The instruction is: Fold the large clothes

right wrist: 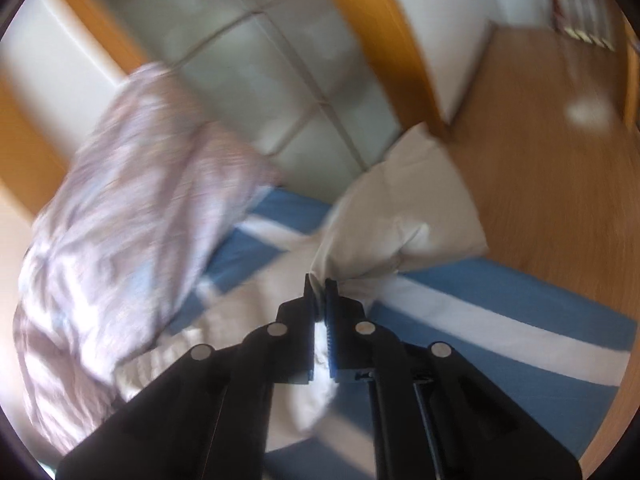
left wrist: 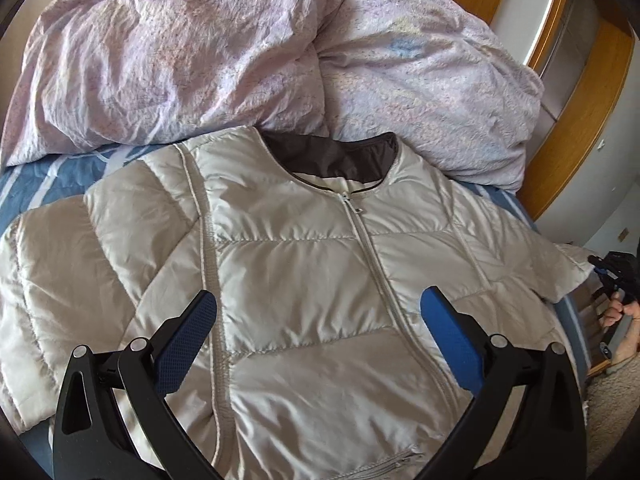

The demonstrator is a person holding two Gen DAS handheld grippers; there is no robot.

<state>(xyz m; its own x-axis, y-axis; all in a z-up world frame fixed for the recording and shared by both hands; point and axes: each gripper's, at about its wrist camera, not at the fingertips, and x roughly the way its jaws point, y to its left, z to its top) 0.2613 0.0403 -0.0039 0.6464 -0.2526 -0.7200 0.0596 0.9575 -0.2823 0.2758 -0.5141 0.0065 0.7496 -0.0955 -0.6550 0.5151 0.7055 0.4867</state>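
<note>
A cream quilted jacket [left wrist: 304, 280] lies front-up on the blue striped bed sheet [left wrist: 44, 184], below a rumpled duvet [left wrist: 200, 52]. The right gripper [right wrist: 320, 284] pinches its sleeve end [right wrist: 404, 208], likely to fold it inward; the left gripper [left wrist: 318, 312] hovers wide-jawed, empty, over the chest.

Left wrist view: close above jacket [left wrist: 320, 280], angled down toward duvet [left wrist: 240, 60] and headboard.
Right wrist view: at bed's [right wrist: 520, 300] edge, angled down along its closed fingers, blurred.
Shared: jacket sleeve [right wrist: 400, 208], duvet, striped sheet.
</note>
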